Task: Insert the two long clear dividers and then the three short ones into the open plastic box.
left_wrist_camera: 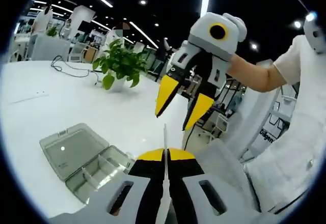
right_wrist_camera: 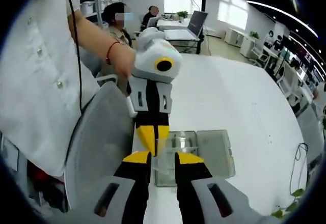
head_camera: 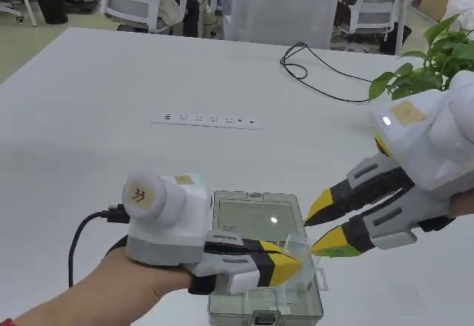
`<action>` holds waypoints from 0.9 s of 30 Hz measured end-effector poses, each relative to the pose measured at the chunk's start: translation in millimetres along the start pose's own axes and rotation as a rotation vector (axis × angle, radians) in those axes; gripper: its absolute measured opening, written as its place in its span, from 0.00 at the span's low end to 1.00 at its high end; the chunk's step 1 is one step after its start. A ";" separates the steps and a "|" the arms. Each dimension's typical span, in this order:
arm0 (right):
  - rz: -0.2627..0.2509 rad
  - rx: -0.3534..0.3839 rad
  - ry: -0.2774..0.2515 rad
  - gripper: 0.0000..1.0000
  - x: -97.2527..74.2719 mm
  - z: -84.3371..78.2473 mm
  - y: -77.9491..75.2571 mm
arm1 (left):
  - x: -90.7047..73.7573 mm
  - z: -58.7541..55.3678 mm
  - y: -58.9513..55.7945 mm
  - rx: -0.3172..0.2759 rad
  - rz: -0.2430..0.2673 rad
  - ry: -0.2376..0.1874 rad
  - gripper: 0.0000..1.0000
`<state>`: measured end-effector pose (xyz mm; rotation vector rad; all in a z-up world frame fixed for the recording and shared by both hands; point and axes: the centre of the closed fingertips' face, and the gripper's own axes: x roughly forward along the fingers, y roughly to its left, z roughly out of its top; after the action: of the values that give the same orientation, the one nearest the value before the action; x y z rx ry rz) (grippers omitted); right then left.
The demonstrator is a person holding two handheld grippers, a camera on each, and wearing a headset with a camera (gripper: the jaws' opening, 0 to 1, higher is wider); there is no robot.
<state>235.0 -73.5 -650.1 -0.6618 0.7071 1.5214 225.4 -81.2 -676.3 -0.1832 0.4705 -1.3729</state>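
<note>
Divider edge-on in clenched left tool; head view shows right tool spread near box.

Head view: high, facing forward and down onto white table; plastic box close, at frame bottom. Left gripper view: low, looks along own jaws at right gripper close ahead of tips; box below-left of jaws. Right gripper view: faces opposite way at left gripper, near own tips; box just beyond. All three views share box and table.
</note>
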 end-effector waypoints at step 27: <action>0.200 0.046 0.004 0.03 12.2 0.4 36.6 | -3.5 -0.4 -23.1 0.164 -0.085 -0.006 0.00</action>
<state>197.7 -66.8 -657.3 -0.5728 0.8289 1.6813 204.1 -82.4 -666.9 -0.0738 0.3466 -1.4869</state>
